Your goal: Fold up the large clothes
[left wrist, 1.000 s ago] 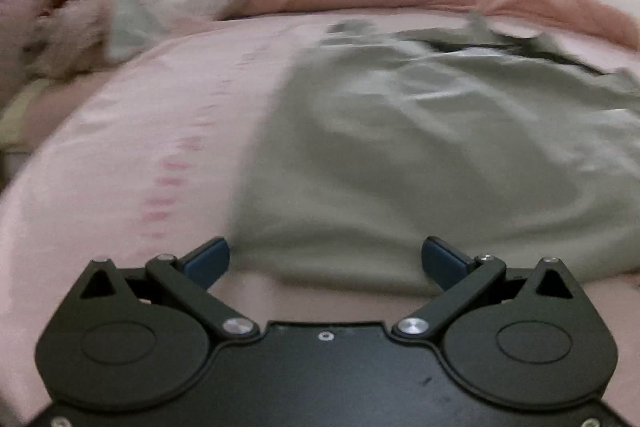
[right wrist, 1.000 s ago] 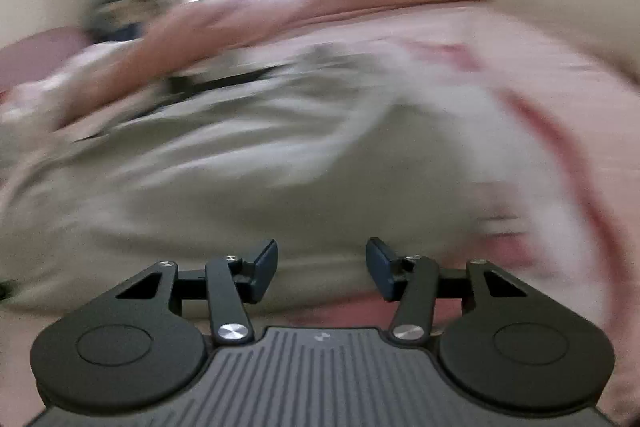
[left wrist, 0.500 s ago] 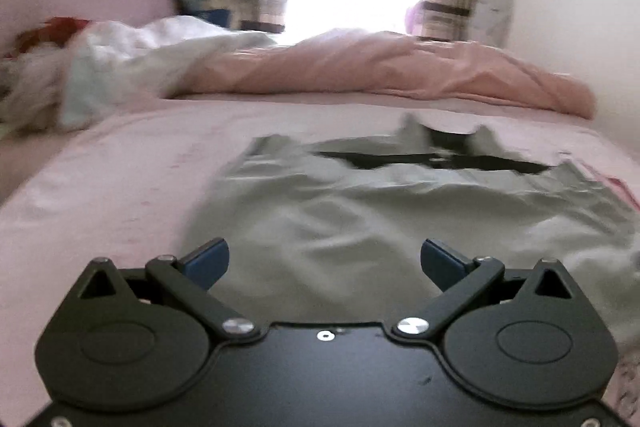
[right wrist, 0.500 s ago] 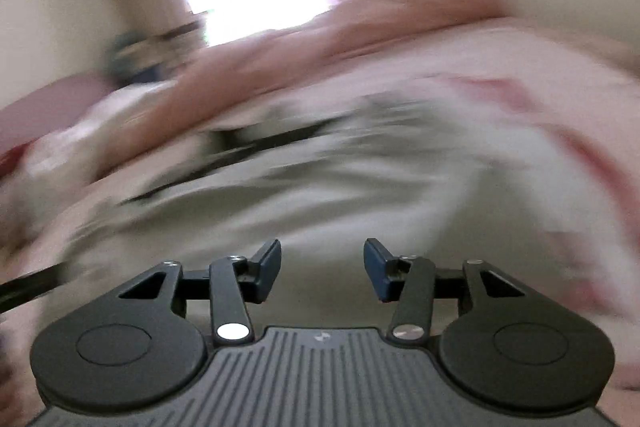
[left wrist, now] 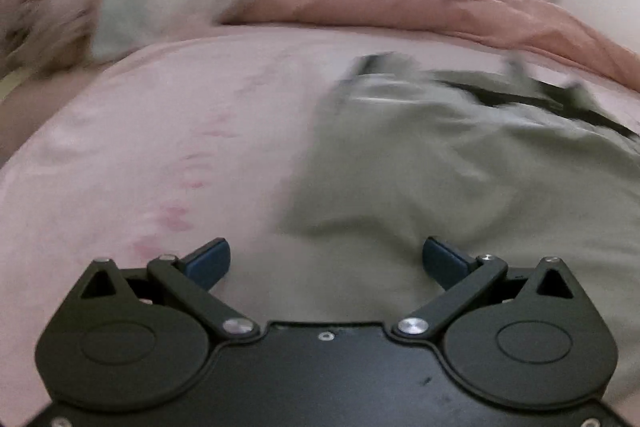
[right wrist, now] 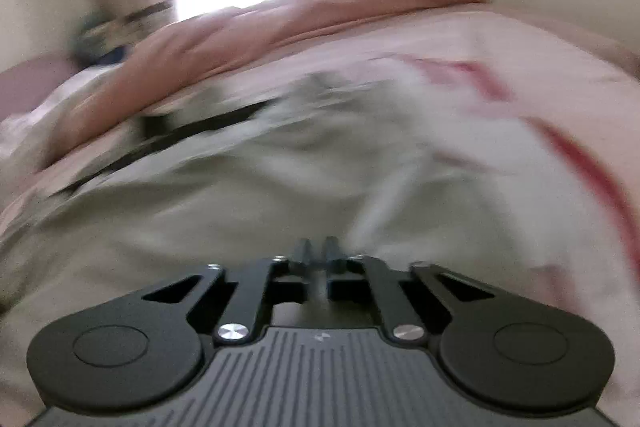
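Holding a gripper in each hand, we lean over a pale grey-green garment [left wrist: 460, 167] spread flat on the pink bedsheet [left wrist: 160, 147]. Our left gripper [left wrist: 326, 259] has its blue pads spread wide above the garment's near hem, pinching nothing. Our right gripper [right wrist: 318, 251] has its fingers pressed together over the cloth; whether any fabric is caught between them, we cannot tell. A peach duvet [left wrist: 420, 3] lies bunched beyond.

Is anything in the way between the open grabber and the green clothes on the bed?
No. The left gripper is open just above the near edge of the green garment, with only bare pink sheet beside it.
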Demonstrator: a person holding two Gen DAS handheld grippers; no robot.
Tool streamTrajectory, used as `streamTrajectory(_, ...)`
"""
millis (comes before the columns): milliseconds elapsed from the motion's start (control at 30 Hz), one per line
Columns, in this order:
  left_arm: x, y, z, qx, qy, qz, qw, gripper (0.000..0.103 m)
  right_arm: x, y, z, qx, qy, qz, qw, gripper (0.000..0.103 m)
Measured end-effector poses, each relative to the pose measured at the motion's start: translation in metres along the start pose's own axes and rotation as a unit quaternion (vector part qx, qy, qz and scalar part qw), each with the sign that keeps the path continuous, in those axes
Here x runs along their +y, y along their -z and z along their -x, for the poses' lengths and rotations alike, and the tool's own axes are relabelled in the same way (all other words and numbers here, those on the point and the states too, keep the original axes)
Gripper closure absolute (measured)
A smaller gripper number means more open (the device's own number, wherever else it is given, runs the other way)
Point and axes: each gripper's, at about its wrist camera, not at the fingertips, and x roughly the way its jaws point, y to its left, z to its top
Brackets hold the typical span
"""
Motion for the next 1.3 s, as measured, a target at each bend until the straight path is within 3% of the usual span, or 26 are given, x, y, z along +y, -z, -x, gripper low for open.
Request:
streamTrajectory(100, 0.012, -0.004, 0.011, -0.006, -0.029, 0.013, 0.9995, 0.0, -0.027, -0.003, -0.003, 0.005, -0.036, -0.037, 0.999, 0.103)
streamTrajectory(200, 0.0, -0.01, 0.021, -0.026, -0.082, -0.023, 0.996, 0.0, -0.015, 0.0, 0.003, -0.006, -0.01, -0.012, 1.0, 0.102)
streamTrajectory(267, -0.004, -0.013, 0.03, -0.044, -0.099, -0.04, 0.9933, 0.0, -0.004, 0.003, 0.003, -0.013, 0.006, 0.009, 1.0, 0.09)
streamTrajectory(333, -0.007, -0.018, 0.034, -0.052, -0.083, -0.026, 0.9948, 0.0, 0.001, 0.0, 0.003, -0.017, 0.016, 0.005, 1.0, 0.078)
streamTrajectory(400, -0.012, -0.024, 0.032, -0.056, -0.058, -0.006, 0.9967, 0.0, 0.019, 0.0, 0.01, -0.02, 0.01, 0.026, 0.999, 0.075)
streamTrajectory(500, -0.037, -0.033, 0.024, -0.06, -0.012, 0.012, 0.998, 0.0, 0.07, 0.008, 0.024, -0.029, -0.037, 0.084, 0.995, 0.075)
streamTrajectory(567, -0.063, -0.035, 0.019, -0.056, 0.017, 0.005, 0.9983, 0.0, 0.104, 0.012, 0.022, -0.016, -0.094, 0.095, 0.991, 0.075)
streamTrajectory(667, -0.099, -0.038, 0.011, -0.068, 0.002, 0.004, 0.9977, 0.0, 0.154, 0.015, 0.009, -0.005, -0.142, 0.129, 0.981, 0.075)
streamTrajectory(733, -0.117, -0.041, -0.004, -0.058, 0.015, -0.022, 0.9979, 0.0, 0.177, 0.016, -0.006, 0.011, -0.159, 0.148, 0.976, 0.074)
streamTrajectory(800, -0.126, -0.039, -0.024, -0.044, -0.01, -0.068, 0.9967, 0.0, 0.185, 0.02, -0.027, 0.025, -0.139, 0.168, 0.976, 0.073)
streamTrajectory(867, -0.113, -0.034, -0.038, -0.065, -0.07, -0.095, 0.9909, 0.0, 0.169, 0.024, -0.035, -0.007, -0.098, 0.196, 0.976, 0.073)
streamTrajectory(900, -0.098, -0.035, -0.042, -0.064, -0.061, -0.087, 0.9923, 0.0, 0.155, 0.021, -0.036, -0.015, -0.068, 0.186, 0.98, 0.073)
streamTrajectory(933, -0.076, -0.039, -0.042, -0.054, -0.023, -0.061, 0.9964, 0.0, 0.134, 0.015, -0.037, -0.022, -0.04, 0.164, 0.985, 0.078)
streamTrajectory(1000, -0.041, -0.042, -0.041, -0.045, 0.012, -0.012, 0.9988, 0.0, 0.084, -0.002, -0.039, -0.026, -0.013, 0.107, 0.994, 0.089)
streamTrajectory(1033, -0.028, -0.042, -0.043, -0.031, 0.045, 0.016, 0.9984, 0.0, 0.062, -0.009, -0.039, -0.03, 0.003, 0.085, 0.996, 0.103)
streamTrajectory(1067, -0.021, -0.041, -0.045, -0.024, 0.058, 0.036, 0.9974, 0.0, 0.041, -0.014, -0.039, -0.033, 0.018, 0.066, 0.997, 0.103)
streamTrajectory(1167, -0.027, -0.041, -0.039, -0.04, 0.038, 0.022, 0.9982, 0.0, 0.003, -0.019, -0.035, -0.038, 0.026, 0.047, 0.998, 0.103)
streamTrajectory(1300, -0.043, -0.039, -0.027, -0.056, -0.003, -0.023, 0.9981, 0.0, -0.006, -0.023, -0.026, -0.037, 0.037, 0.036, 0.998, 0.103)
